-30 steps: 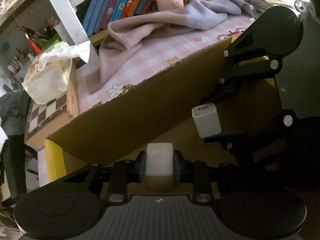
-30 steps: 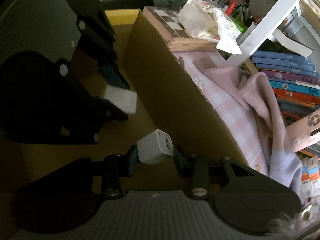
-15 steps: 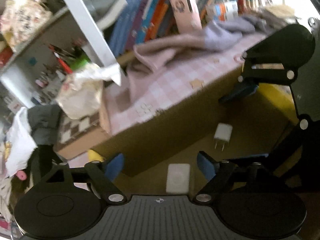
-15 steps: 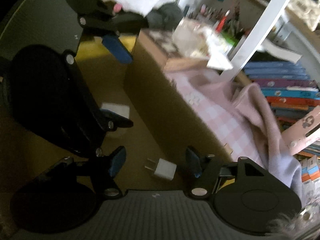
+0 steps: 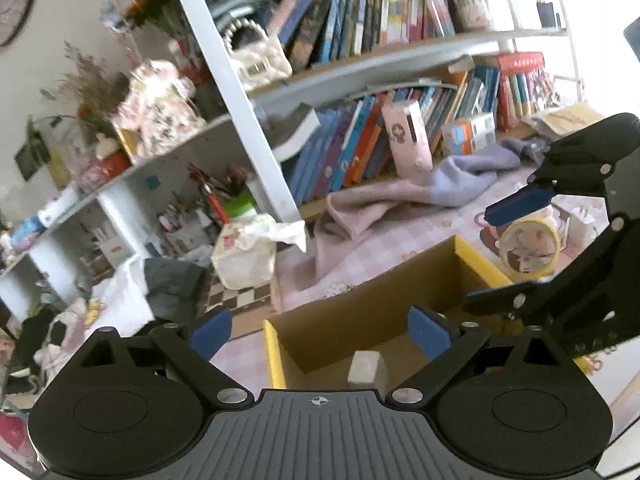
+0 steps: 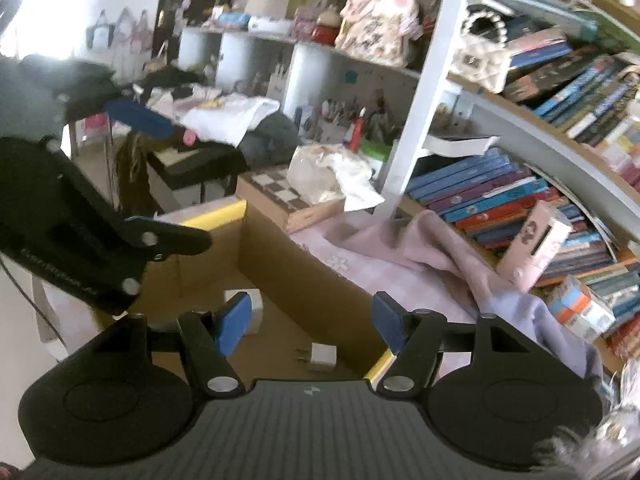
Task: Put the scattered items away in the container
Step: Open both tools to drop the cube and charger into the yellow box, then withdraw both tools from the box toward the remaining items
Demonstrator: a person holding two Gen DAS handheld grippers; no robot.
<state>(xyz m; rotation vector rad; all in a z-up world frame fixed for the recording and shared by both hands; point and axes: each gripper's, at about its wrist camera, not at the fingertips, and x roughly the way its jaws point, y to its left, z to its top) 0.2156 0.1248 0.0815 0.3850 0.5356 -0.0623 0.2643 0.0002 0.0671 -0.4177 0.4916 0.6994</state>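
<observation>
Both tongs, the left gripper [image 5: 318, 330] and right gripper [image 6: 312, 320], gape wide and empty above the cardboard box [image 6: 304, 280]; a white block [image 5: 363, 367] and a charger plug [image 6: 320, 357] lie on its floor.

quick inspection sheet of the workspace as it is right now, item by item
surface: pink checked cloth over the table, rumpled blanket lying on it
job's things: cardboard box open; white block and white plug adapter on its floor; another white charger and a yellow tape roll on the cloth outside the box
clutter: tissue pack on a chessboard box
grippers: left gripper open, empty; right gripper open, empty; both above the box
cables: thin dark cord at the left edge of the right wrist view
surroundings: shelves of books, pen pots, piled clothes
</observation>
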